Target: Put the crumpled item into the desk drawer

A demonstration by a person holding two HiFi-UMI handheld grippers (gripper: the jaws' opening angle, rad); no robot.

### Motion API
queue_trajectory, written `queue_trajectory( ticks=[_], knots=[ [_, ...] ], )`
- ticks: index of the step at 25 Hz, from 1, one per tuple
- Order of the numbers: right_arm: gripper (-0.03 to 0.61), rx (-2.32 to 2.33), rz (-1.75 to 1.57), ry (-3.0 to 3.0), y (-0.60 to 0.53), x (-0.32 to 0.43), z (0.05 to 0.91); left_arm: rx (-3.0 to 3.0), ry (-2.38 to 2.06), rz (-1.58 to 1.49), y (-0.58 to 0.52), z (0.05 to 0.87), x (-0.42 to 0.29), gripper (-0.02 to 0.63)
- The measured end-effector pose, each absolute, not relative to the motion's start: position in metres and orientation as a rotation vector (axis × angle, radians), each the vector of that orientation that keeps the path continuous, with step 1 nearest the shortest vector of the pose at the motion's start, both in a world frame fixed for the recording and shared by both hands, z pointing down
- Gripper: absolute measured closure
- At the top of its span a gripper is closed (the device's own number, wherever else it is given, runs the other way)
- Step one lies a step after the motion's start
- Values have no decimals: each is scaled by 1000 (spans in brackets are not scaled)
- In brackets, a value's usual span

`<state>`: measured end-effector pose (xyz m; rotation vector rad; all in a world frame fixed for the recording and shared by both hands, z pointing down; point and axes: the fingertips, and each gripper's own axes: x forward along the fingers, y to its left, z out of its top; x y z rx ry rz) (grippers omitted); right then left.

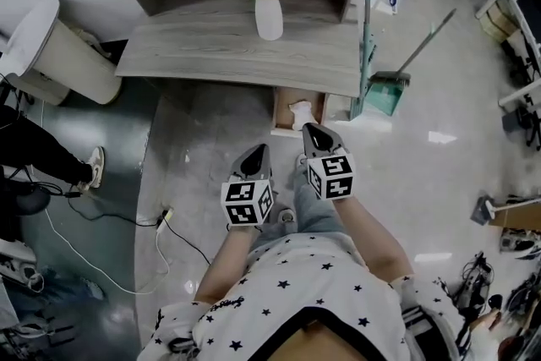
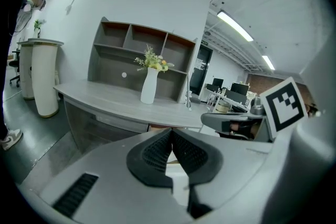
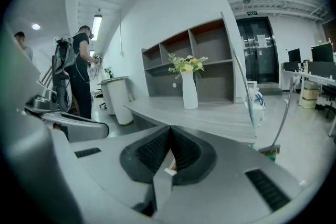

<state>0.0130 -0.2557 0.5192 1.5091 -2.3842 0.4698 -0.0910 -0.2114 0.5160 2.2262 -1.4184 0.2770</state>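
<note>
Both tools are closed and empty, the left tool (image 1: 256, 155) and right tool (image 1: 314, 135) over bare floor (image 1: 211, 127), just short of the drawer (image 1: 275, 112) standing open under the table's (image 1: 211, 55) front edge. White and rumpled, the crumpled item (image 1: 302, 112) lies inside it.

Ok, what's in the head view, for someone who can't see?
A person looks down at the shut left tongs and right tongs, held before an open drawer with a crumpled white item inside, under a grey desk bearing a vase of flowers.
</note>
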Motion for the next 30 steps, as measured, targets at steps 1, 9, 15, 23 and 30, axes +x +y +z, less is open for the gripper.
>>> queue_trajectory(
  ticks=[1, 9, 15, 23, 30],
  knots=[
    [584, 1511, 462, -2396, -251, 12, 513, 2233, -1416, 274, -208, 513, -91, 601],
    [584, 1498, 405, -2464, -213, 3, 478, 2302, -1379, 254, -183, 492, -87, 601],
    [584, 1501, 370, -2513, -186, 0, 453, 2338, -1353, 244, -161, 483, -85, 601],
    [584, 1518, 363, -2548, -161, -2, 440, 2361, -1340, 247, -140, 480, -88, 601],
    [586, 1543, 373, -2533, -154, -2, 442, 2348, -1356, 219, -136, 474, -96, 601]
  ],
)
